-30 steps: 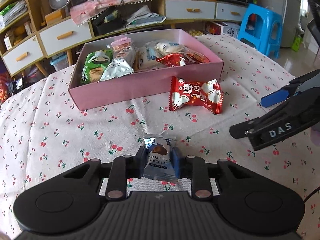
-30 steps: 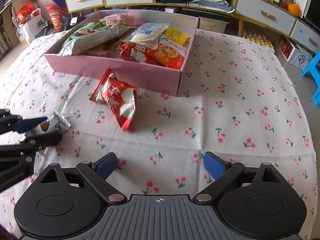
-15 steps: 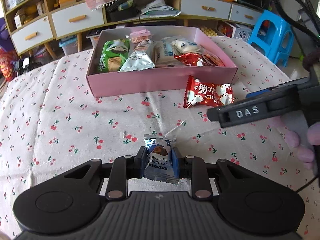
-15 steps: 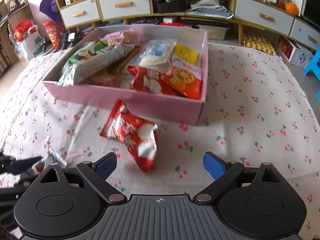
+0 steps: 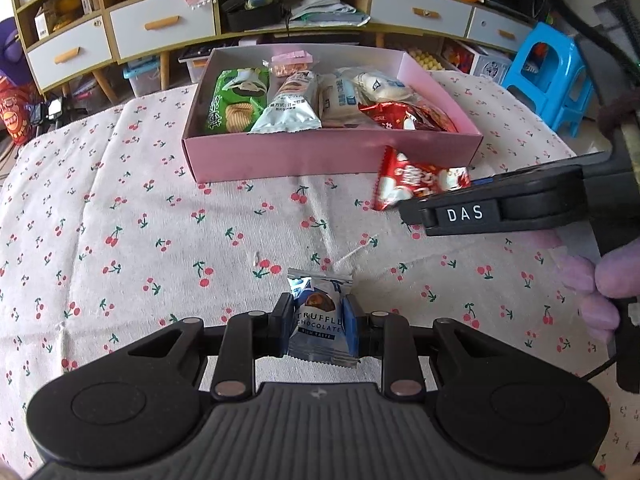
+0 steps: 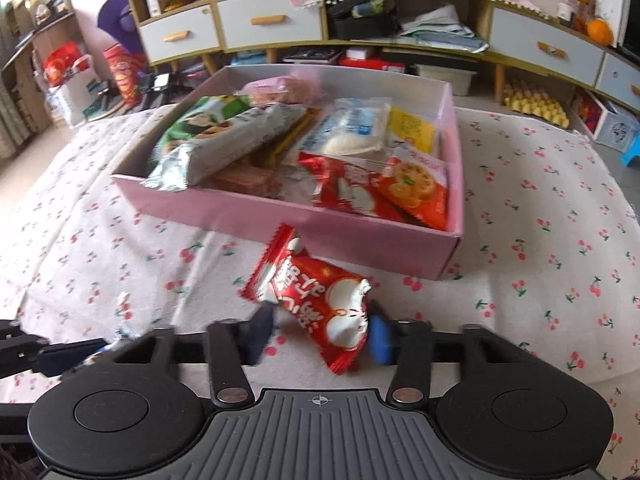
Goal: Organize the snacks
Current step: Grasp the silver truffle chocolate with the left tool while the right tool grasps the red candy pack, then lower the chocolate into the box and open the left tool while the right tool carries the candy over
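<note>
Left gripper (image 5: 319, 322) pinched a small truffle packet (image 5: 320, 320) by its sides, at 6 o'clock in the left wrist view, above the cherry-print worktop (image 5: 160, 248). That packet looked light and crinkly, its foil probably slippery, so a hold across the filled middle seemed safer than one on the crimped ends. A pink box (image 5: 328, 152) stood at 12 o'clock with snacks inside; six packs showed clearly from this side. One red pack (image 5: 416, 182) lay on the cloth just in front of the box's near wall, toward 2 o'clock, with the right gripper (image 5: 472, 196) beside it; how far its jaws stood apart could not be told from here.

Right gripper (image 6: 318, 334), in its own view, had its fingers partly closed around the red pack (image 6: 316, 300) at 6 o'clock, the blue pad (image 6: 380, 338) touching one edge; the dark one was motion-blurred, so a firm pinch was not certain. Puffed and soft, the pack would likely yield under pressure, and its contents might crush; its near end seemed the place to grip. The box (image 6: 280, 216) sat at 12 o'clock, with room left in it judged scant. One box, one truffle packet and one loose red pack were counted.
</note>
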`<state>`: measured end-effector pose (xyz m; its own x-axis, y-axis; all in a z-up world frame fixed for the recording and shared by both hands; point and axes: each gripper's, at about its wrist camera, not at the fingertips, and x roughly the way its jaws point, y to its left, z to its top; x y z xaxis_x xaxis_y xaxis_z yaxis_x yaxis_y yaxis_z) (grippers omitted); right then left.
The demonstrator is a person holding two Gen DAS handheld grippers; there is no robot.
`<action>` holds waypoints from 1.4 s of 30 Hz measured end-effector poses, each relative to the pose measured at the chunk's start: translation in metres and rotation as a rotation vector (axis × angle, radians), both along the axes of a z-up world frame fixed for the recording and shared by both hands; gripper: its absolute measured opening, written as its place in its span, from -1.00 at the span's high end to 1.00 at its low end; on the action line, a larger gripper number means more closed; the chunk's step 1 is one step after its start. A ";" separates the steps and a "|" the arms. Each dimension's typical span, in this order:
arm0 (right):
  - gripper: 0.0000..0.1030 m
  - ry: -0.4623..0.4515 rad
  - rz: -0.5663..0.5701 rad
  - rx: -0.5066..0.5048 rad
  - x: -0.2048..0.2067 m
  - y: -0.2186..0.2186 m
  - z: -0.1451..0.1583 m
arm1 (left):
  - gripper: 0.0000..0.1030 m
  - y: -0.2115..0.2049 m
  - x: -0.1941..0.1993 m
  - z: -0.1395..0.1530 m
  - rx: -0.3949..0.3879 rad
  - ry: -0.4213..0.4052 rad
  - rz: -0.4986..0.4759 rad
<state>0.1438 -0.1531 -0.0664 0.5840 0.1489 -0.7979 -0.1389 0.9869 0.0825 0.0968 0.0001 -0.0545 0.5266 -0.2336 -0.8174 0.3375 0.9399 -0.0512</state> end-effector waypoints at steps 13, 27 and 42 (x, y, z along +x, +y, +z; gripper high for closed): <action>0.43 0.045 -0.014 0.067 -0.017 -0.012 0.017 | 0.54 0.001 0.009 0.029 -0.086 -0.055 0.046; 0.43 0.032 -0.092 0.158 -0.026 -0.060 0.041 | 0.54 -0.026 0.053 0.049 -0.117 -0.152 0.063; 0.44 -0.008 -0.200 0.237 -0.010 -0.100 0.051 | 0.53 -0.041 0.094 0.040 -0.143 -0.151 0.111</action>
